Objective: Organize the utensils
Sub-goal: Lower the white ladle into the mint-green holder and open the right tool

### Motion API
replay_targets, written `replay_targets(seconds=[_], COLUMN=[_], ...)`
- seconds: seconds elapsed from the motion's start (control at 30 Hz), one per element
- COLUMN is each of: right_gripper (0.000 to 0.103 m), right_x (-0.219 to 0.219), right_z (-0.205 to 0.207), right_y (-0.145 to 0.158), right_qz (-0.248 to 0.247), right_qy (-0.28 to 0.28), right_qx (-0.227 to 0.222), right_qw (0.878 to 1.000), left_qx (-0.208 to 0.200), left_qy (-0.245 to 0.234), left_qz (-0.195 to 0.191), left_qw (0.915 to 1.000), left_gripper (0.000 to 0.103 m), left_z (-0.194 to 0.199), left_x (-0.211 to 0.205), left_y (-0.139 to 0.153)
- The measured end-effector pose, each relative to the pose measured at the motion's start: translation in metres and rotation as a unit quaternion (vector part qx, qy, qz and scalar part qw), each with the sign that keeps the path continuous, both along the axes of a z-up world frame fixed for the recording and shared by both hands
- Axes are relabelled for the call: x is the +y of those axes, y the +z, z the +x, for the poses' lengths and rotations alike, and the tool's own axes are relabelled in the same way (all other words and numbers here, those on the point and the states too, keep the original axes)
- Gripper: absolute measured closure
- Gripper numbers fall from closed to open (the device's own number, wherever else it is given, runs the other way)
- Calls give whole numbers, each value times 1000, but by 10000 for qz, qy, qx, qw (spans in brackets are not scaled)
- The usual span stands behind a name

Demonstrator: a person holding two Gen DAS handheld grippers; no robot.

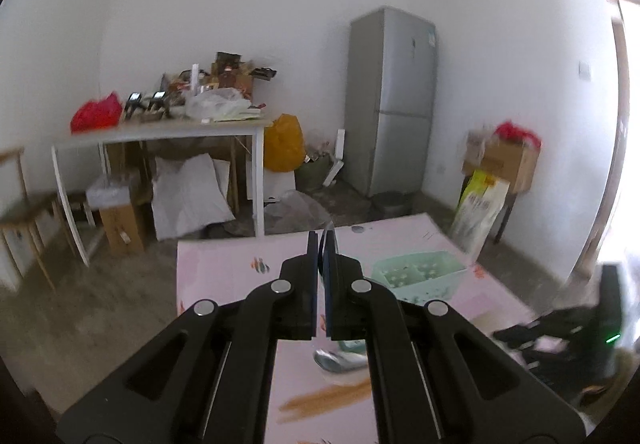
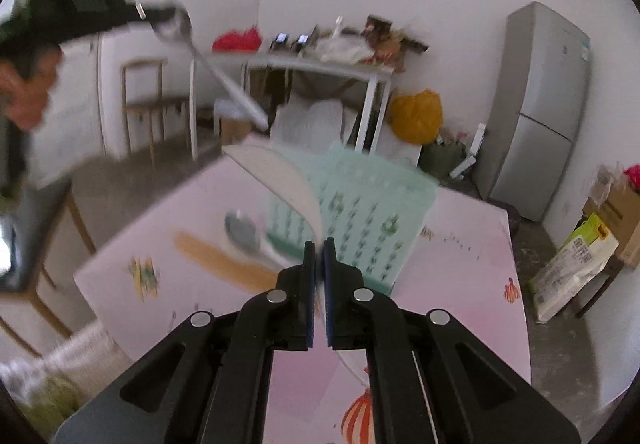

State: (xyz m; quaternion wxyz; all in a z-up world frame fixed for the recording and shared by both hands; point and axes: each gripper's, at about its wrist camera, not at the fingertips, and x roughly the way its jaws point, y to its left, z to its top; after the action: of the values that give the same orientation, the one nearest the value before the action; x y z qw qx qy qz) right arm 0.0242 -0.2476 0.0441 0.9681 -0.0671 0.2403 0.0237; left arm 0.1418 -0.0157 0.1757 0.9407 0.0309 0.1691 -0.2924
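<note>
My left gripper [image 1: 322,240] is shut on a metal spoon [image 1: 331,232], seen edge-on between its fingertips. The right wrist view shows that gripper [image 2: 158,13] raised at the upper left, pinching the spoon's bowl [image 2: 178,25] while the handle slopes down to the right. My right gripper [image 2: 319,244] is shut on a white curved utensil [image 2: 280,175] that arcs up and left above the table. A mint-green basket [image 2: 368,211] stands on the pink tablecloth [image 2: 452,264]. A second metal spoon [image 2: 244,232] and wooden chopsticks [image 2: 216,260] lie left of the basket.
A white-legged table [image 1: 160,129] piled with bags and boxes stands across the room, beside a grey fridge [image 1: 390,99]. A wooden chair [image 2: 148,99], cardboard boxes [image 1: 504,159] and an orange bag [image 1: 284,141] sit around the floor. A person's hand [image 2: 24,91] shows at the left.
</note>
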Motion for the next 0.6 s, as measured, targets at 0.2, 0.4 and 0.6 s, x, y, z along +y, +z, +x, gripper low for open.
replay_targets(seconds=[0.2,0.4,0.6], right_gripper=[99,99,99], right_x=[-30,-71,-97], right_z=[-3,1,8], right_y=[18,17,14], right_qz=[808,1820,2410], right_qy=[-47,-22,60], right_qx=[-440,-638,-701], right_qw=[9957,9812,9680], left_qx=[-111,110,672], left_qy=[-66,-177,-260], left_qz=[1061,1889,1932], left_qw=[9943,9818,9785], left_gripper=[102,102,101], left_z=[43,69,88], left_x=[-64,-118,-139], left_y=[2,-22,-53])
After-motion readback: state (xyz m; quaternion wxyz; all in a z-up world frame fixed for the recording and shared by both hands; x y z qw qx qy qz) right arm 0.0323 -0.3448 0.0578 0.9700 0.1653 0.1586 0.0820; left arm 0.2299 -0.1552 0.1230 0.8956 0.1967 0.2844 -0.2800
